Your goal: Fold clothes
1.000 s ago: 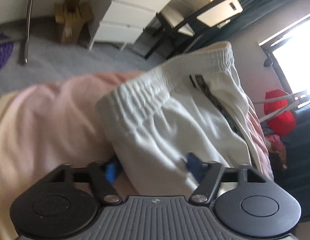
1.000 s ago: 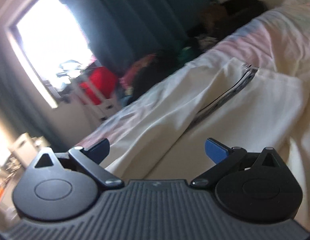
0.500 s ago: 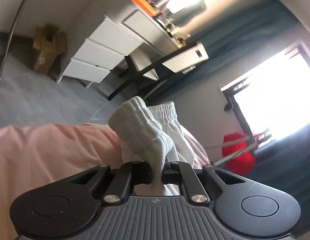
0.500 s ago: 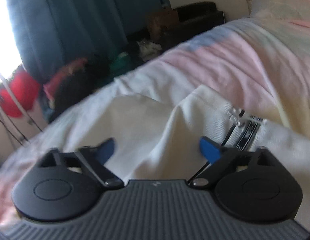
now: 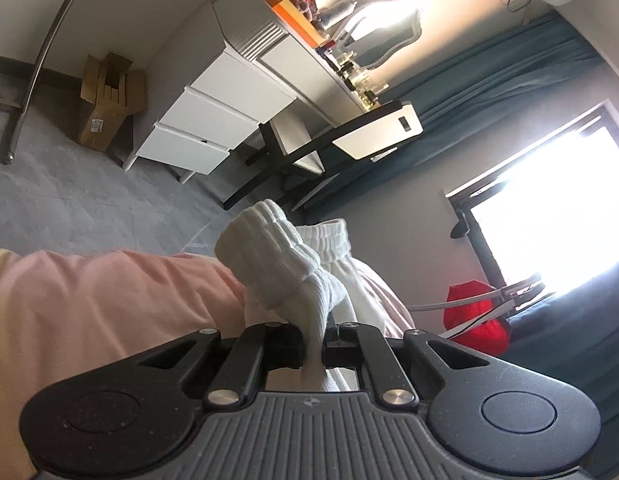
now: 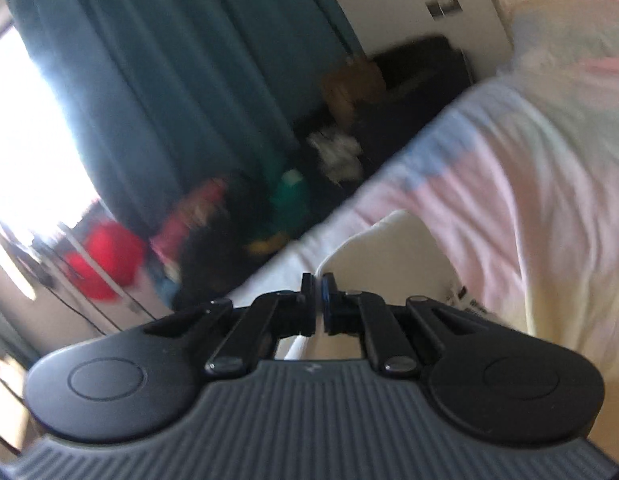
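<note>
White shorts [image 5: 293, 268] with a ribbed elastic waistband lie on a pink bedspread [image 5: 101, 304]. My left gripper [image 5: 314, 340] is shut on the bunched waistband, which rises out of the jaws. In the right wrist view the shorts [image 6: 393, 256] show as a cream fold with a black-and-white side stripe [image 6: 467, 300]. My right gripper [image 6: 318, 300] is shut on the edge of that fold; the pinched cloth is mostly hidden between the jaws. The right view is blurred.
A white drawer unit [image 5: 229, 108] and a black-framed desk [image 5: 349, 136] stand across the grey carpet [image 5: 69, 196]. Teal curtains [image 6: 169, 80], a bright window [image 5: 557, 208], a red bag [image 5: 477, 316] and a pile of clothes [image 6: 245, 224] lie beyond the bed edge.
My left gripper closed on the waistband and lifted it. My right gripper, open over the shorts before, has closed on the fabric edge and swung toward the curtains.
</note>
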### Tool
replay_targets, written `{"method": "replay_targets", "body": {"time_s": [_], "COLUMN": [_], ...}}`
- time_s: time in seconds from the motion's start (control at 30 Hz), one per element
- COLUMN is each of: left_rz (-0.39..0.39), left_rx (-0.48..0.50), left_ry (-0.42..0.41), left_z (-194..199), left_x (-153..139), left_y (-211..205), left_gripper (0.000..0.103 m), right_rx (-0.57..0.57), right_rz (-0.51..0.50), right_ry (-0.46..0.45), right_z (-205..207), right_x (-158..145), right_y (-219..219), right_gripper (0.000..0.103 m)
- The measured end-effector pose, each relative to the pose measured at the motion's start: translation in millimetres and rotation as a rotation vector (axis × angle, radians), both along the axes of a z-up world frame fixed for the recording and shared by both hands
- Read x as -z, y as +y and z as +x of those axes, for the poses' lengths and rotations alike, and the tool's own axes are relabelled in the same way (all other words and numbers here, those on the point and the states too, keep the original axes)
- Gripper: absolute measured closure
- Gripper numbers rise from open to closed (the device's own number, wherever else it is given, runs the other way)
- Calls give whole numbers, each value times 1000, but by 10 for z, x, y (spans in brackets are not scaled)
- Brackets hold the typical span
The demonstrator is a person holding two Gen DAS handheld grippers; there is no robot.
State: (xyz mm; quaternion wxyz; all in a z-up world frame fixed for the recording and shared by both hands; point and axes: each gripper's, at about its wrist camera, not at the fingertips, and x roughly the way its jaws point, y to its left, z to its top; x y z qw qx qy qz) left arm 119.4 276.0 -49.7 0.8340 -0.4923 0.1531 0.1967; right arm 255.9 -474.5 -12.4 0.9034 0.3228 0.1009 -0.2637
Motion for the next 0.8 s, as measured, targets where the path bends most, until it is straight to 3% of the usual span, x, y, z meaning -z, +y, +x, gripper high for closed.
{"method": "replay_targets", "body": {"time_s": [0.13,0.2,0.3,0.43,0.57,0.7,0.77,0.8], "left_rz": [-58,-80,-53,-57,-59,-55,-43,-40], "left_rx": [-13,3,38,62,86,90,89,88], "left_ry": [-9,-2,25,59,108,141,141,143], "left_z": [-171,-240,-270,-299,-319,-306,-288,-279], "left_x": [-25,-38,-63,-11,53,96,92,90], "left_y": [91,130,127,173,201,210,201,195], "left_gripper": [96,96,96,96,96,96,96,96], "right_rx": [33,76,71,64,32,-97,-163,-170], "right_rz": [-86,-109,18,235,389,480,393,344], "right_ry": [-95,-74,-38,-11,25,12,23,24], "right_z": [-664,-1028,-1497,-1980,-2085,-1821,-1637,-1566], "right_x": [-440,-415,-54,648,1223,1312,1195,1146], "right_y": [86,57,-40,-19,168,213,233,237], "right_gripper": [100,100,100,100,96,93,67,60]}}
